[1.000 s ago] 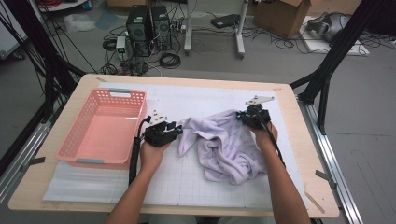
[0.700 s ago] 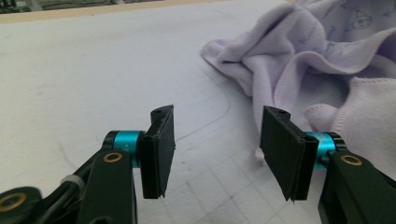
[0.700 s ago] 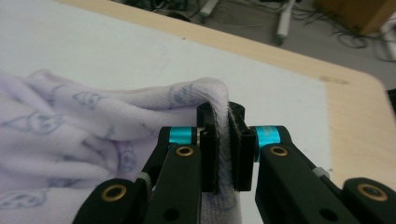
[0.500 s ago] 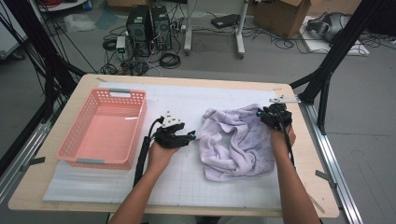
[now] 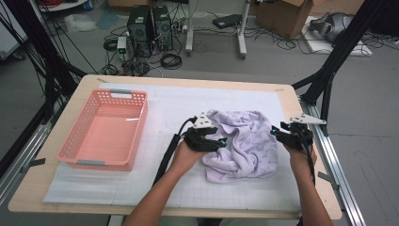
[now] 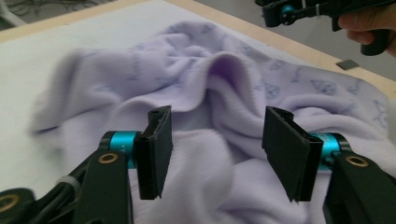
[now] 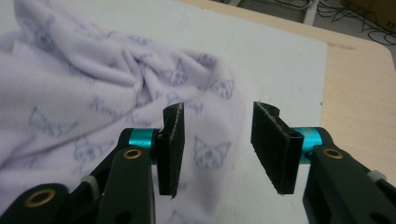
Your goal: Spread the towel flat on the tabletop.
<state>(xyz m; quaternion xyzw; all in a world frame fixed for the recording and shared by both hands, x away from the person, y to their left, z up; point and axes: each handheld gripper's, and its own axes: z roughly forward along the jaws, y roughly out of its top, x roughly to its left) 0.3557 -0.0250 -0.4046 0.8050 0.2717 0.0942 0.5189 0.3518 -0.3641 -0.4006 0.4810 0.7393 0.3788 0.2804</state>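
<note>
Now the crumpled lilac towel (image 5: 244, 143) lies well right of the pink basket (image 5: 106, 129), left gripper (image 5: 220, 142) at the towel's left edge with jaws apart, nothing pinched, right gripper (image 5: 274, 133) at its right edge, jaws just opened, empty.

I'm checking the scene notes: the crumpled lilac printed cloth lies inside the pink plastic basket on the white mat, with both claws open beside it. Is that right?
Not quite. The crumpled lilac printed cloth lies on the white mat, right of the pink plastic basket, not inside it; the high view shows this. The rest holds: the left claw and right claw are open, and the right claw's jaws have just been opening.
</note>
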